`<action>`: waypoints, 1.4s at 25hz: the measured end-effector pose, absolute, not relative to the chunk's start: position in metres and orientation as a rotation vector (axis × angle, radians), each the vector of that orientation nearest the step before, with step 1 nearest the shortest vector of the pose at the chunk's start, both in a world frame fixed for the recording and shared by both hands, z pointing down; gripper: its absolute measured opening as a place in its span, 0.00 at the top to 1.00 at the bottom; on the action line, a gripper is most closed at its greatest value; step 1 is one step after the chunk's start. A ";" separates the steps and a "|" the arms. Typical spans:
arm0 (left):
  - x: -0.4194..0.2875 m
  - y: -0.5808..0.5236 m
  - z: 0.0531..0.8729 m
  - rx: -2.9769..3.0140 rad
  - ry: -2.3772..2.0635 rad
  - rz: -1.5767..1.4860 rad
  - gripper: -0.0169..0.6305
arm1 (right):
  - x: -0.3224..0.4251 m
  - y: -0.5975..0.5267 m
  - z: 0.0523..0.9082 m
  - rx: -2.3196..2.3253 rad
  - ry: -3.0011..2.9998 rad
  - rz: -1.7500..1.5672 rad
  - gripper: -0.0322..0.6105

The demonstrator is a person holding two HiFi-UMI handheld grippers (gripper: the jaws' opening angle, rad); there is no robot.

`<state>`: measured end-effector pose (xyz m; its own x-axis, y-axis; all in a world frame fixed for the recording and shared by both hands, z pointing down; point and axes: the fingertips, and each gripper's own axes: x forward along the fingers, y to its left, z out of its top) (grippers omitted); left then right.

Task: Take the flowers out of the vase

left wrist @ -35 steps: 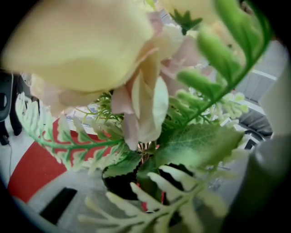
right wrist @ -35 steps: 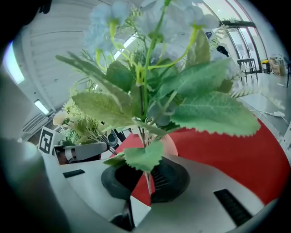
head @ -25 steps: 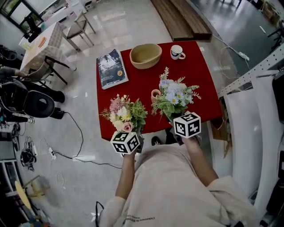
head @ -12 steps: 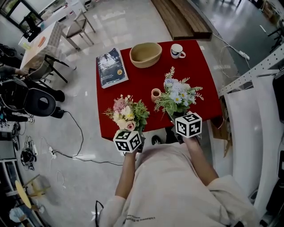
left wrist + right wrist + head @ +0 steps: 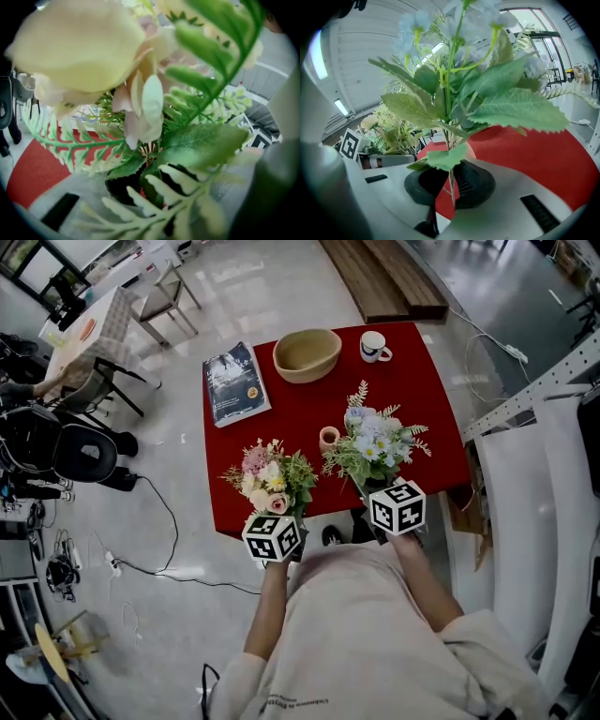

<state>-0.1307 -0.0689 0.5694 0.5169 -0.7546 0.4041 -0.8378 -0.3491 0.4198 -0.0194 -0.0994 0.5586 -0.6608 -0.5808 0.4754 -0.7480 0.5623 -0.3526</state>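
Red square surface [image 5: 309, 409] carries a dark hardcover book [image 5: 234, 382], tan round bowl [image 5: 307, 354], white mug [image 5: 375, 348] and small pinkish vase [image 5: 329, 439]. Left gripper [image 5: 273, 536] holds a pink-and-cream flower bunch [image 5: 267, 476] at the near edge. Right gripper [image 5: 396, 506] holds a blue-and-white flower bunch [image 5: 375, 442] just beside the vase.

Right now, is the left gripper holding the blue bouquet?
No, the left gripper is shut on the pink-and-cream bouquet; the right gripper holds the blue bouquet.

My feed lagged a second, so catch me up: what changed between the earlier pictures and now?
Very little: the left tool and its pink bouquet drifted slightly rightward in the head view. Nothing was grasped or released; the right tool still clamps the blue bouquet. The vase, book, bowl and mug stayed put.
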 end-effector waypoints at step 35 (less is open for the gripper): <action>-0.133 -0.074 0.568 2.163 -1.295 0.160 0.88 | -0.022 -0.098 0.558 1.079 -2.538 0.809 0.90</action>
<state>-0.1332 -0.0739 0.5683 0.5152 -0.7610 0.3942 -0.8340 -0.3391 0.4353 -0.0221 -0.0982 0.5583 -0.6876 -0.5768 0.4409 -0.7256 0.5674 -0.3893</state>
